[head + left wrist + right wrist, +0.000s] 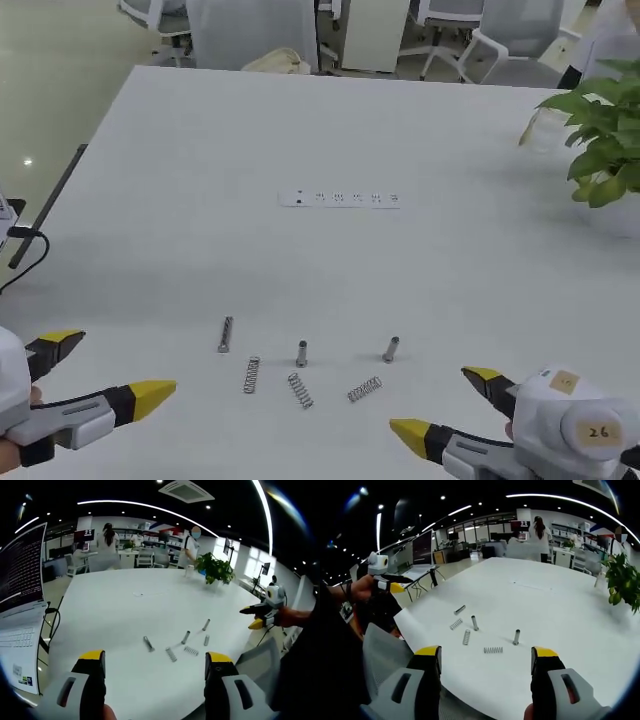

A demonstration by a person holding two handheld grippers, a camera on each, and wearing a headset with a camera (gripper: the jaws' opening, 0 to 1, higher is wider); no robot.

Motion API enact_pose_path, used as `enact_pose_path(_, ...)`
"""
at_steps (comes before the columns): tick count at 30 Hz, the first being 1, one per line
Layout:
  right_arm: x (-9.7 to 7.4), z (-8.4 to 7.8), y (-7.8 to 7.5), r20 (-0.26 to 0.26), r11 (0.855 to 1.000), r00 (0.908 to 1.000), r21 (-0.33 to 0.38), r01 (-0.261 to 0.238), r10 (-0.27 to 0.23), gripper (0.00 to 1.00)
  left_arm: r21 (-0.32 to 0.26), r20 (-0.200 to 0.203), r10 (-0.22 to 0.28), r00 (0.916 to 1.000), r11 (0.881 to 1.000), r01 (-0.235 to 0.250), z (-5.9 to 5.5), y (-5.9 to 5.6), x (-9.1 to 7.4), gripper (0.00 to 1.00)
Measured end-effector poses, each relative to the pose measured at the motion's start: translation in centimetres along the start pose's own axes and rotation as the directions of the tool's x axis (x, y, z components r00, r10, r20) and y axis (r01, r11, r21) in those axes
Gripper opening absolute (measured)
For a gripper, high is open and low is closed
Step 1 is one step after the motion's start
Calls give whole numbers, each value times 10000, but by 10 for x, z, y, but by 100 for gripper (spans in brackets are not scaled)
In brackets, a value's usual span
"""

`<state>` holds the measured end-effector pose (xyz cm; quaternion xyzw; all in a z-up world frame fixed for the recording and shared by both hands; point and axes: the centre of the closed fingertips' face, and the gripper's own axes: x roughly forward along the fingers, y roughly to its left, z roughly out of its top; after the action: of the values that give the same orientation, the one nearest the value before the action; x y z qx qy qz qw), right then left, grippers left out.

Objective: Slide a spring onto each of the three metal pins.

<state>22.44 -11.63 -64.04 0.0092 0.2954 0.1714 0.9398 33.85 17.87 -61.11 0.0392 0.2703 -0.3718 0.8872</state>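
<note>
Both empty, jaws apart: left gripper (pixel 108 370) and right gripper (pixel 446 403) flank the work by the table (pixel 400 120) front edge. Three springs (pixel 300 390) lie flat just ahead between them, pins (pixel 302 352) just beyond. Rightmost spring (pixel 365 389) lies slantwise, nearest the right gripper, open room all round.

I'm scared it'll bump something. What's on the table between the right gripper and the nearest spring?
Nothing. In the head view, just bare white table lies between the right gripper and the nearest spring.
</note>
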Motion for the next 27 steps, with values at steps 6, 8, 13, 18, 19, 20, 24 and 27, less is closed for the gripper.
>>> enact_pose_path(6,-1,0,0,15,10000,10000,52,64,-64,71,21,8,-50,10000,10000,50,4,5,9,77)
enact_pose_path(8,-2,-1,0,-1,10000,10000,59,72,-72,71,-58,29,-52,10000,10000,53,5,7,12,76)
enact_pose_path(13,-2,-1,0,6,9999,9999,62,116,-116,71,-234,128,-82,9999,9997,85,8,11,21,75)
enact_pose_path(18,-3,-2,-1,-33,9999,9999,77,138,-137,71,-213,29,-167,9999,9996,167,8,11,31,74)
enact_pose_path(19,-3,-2,-1,-39,9999,9999,91,137,-137,71,-220,6,-186,9998,9996,186,8,11,33,74)
enact_pose_path(20,-3,-2,-1,-44,9999,9999,96,142,-142,71,-283,-5,-217,9998,9994,216,8,11,36,74)
enact_pose_path(24,-1,-3,-1,-61,9998,9999,123,138,-138,71,-498,142,-274,9995,9984,281,13,10,43,73)
enact_pose_path(27,-1,-3,0,-74,9999,9999,129,114,-113,71,-486,112,-320,9994,9983,325,15,10,52,73)
